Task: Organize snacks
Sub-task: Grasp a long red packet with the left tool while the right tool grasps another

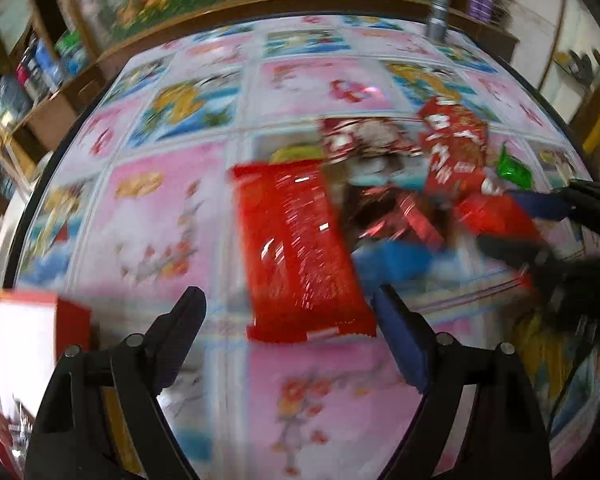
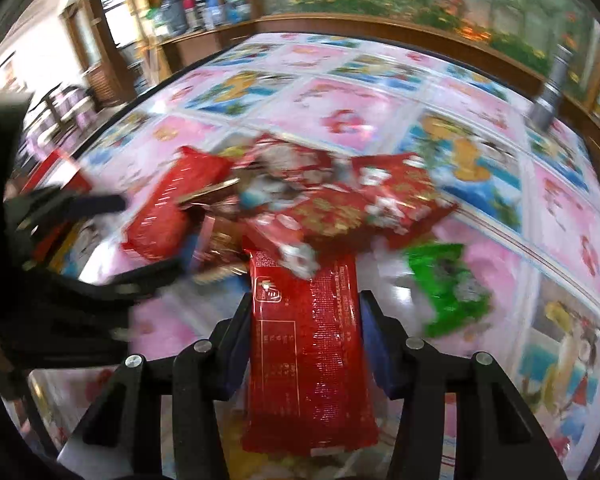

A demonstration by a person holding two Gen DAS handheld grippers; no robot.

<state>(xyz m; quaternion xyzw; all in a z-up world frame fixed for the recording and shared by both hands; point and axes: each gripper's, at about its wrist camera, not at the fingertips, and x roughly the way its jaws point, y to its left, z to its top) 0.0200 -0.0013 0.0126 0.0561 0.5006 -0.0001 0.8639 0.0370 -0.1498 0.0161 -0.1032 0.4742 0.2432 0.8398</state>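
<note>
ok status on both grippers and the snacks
Left gripper open over red packet. Right gripper shut on red pack. Snack pile ahead.

Red packet (image 2: 308, 364): glossy crinkled plastic film. Green packet (image 2: 452, 288): shiny foil-like wrap. Worktop (image 1: 160, 216): smooth glossy printed cover. Fingers (image 1: 180, 332): matt black plastic, blue pads (image 1: 400, 344). Cabinet (image 1: 260, 4): wood.
</note>
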